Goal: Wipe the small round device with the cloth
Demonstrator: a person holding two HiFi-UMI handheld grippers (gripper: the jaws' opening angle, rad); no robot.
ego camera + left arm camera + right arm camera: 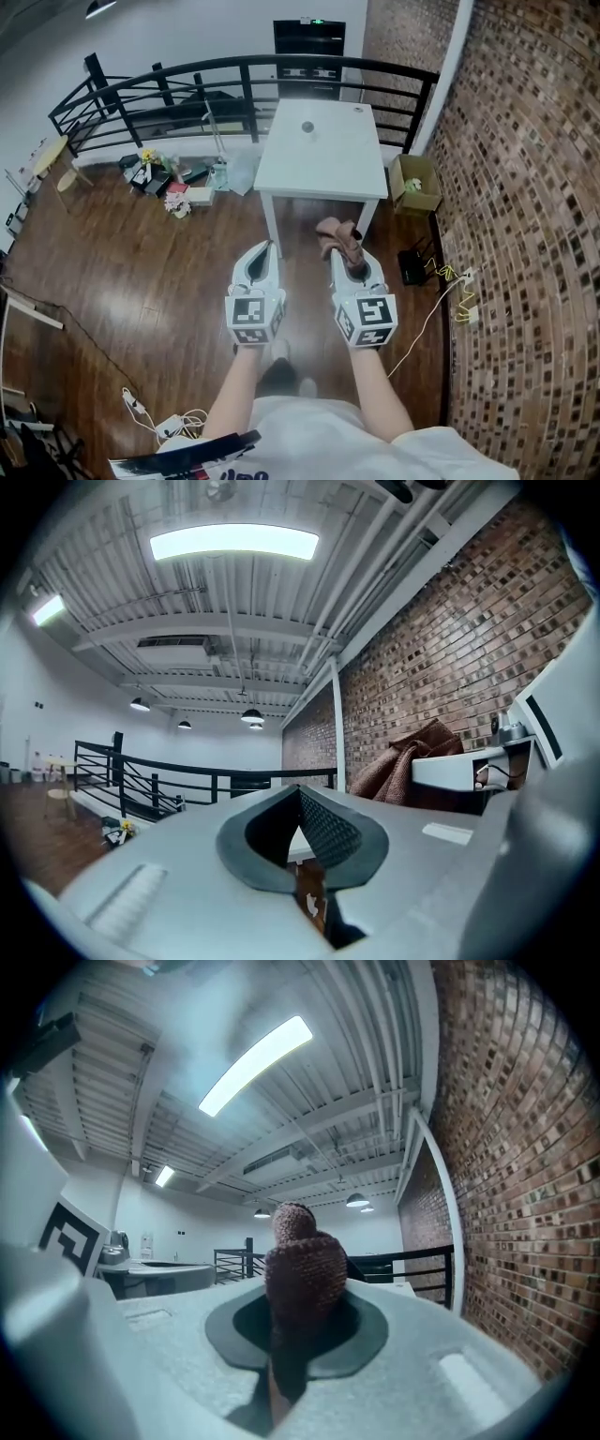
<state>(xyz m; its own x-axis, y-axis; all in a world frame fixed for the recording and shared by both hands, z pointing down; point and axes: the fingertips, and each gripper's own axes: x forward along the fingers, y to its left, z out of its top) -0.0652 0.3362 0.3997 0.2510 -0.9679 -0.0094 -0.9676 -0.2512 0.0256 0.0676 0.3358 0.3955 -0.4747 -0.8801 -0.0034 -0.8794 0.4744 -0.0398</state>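
Near: left gripper point(263, 251) clenched on nothing, right gripper point(344, 259) clamped on the brown cloth point(337, 236); far: small round device point(307, 127) sits on the white table point(323, 173), well apart from the cloth, so wiping looks not yet begun.

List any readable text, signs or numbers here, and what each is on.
Nothing legible.
Green sign above the far doorway: too small.
Print at the head view's bottom edge: cut off, unreadable.
Marker cubes: square patterns, no letters.
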